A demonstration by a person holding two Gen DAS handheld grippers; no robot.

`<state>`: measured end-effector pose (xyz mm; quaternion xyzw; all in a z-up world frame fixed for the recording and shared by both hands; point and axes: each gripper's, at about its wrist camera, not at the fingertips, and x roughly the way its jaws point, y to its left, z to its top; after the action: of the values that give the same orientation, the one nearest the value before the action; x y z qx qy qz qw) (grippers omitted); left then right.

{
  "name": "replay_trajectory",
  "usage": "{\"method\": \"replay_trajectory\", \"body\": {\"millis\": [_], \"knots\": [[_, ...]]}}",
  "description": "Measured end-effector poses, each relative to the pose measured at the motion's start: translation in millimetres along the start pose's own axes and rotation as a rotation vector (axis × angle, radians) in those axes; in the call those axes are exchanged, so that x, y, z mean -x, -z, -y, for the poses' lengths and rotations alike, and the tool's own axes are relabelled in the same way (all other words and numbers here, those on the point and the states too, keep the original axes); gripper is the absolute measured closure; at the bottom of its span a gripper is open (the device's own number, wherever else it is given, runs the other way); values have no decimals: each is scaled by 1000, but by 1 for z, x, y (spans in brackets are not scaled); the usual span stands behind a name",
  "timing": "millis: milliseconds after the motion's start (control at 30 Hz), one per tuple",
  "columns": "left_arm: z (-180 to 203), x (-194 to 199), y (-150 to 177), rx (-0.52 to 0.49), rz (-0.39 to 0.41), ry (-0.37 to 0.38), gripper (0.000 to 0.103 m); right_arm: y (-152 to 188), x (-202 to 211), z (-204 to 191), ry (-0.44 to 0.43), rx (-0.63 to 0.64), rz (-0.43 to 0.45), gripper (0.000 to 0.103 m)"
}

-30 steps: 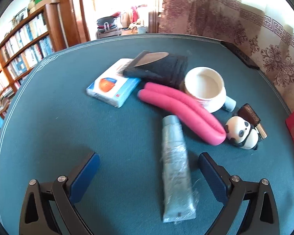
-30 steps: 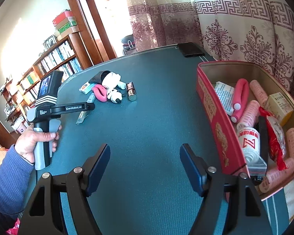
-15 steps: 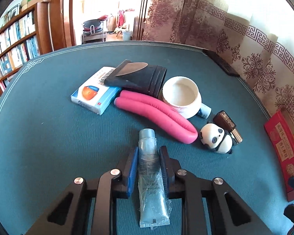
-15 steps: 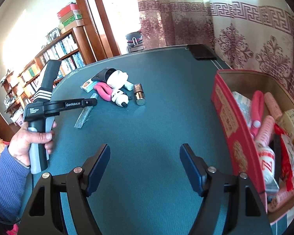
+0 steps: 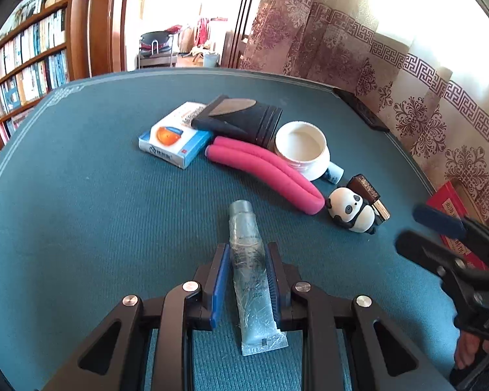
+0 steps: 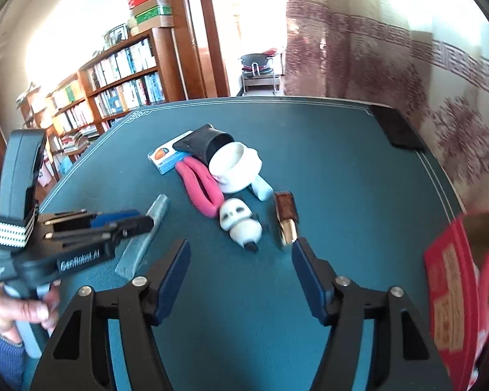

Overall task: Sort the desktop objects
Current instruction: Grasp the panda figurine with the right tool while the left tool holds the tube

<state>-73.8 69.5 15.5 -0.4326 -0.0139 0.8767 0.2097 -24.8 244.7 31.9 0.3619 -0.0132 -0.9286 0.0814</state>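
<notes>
The table [image 5: 81, 215], covered in teal cloth, is filling both wrist views and carrying every loose item. The red box [image 6: 453, 296] is sitting to the right of the right gripper's jaws, blurred at the frame edge, its contents too smeared to name. The left gripper [image 5: 247, 260] is pointing down at the cloth with its jaws easing slightly apart while both blue pads are still pressing the flanks of the tube [image 5: 247, 270]; the tube is lying lengthwise between them, cap end projecting ahead of the fingertips and crimped end trailing back toward the camera. The right gripper [image 6: 241, 264] is hovering over bare cloth with its jaws closing and nothing between them. A hand [image 6: 13, 309] in a blue sleeve is gripping the left gripper's handle, left of the right jaws. Ahead of the left jaws a cluster is lying: the black pouch [image 5: 241, 120] is resting partly on the blue-and-white carton [image 5: 172, 140], the pink foam loop [image 5: 264, 172] is touching the pouch and the white jar [image 5: 304, 150], and a small pale cap [image 5: 334, 174] is lying just beside the jar. Ahead and right of the left jaws, the panda figure [image 5: 352, 210] is lying near the loop's bend, with the brown lipstick [image 5: 371, 195] touching its far side. In the right wrist view the lipstick is lying just ahead of the right jaw's tip.
</notes>
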Motion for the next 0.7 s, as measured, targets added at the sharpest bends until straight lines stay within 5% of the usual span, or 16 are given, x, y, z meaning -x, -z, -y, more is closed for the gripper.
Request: {"method": "replay_trajectory", "body": {"millis": [167,267,567,700], "knots": [[-3,-2,0,15,-3,20,65,-15,-30,-8,11,72,-28,45],[-6,1,1,28,19,1,20,-18,-46,-9,19,95,-59,47],[-3,-4,0,-17,21,-33,20,-9,-56,-1,42,79,-95,60],[6,-7,-1,-71,18,-51,52,-6,-46,5,21,13,-97,60]]}}
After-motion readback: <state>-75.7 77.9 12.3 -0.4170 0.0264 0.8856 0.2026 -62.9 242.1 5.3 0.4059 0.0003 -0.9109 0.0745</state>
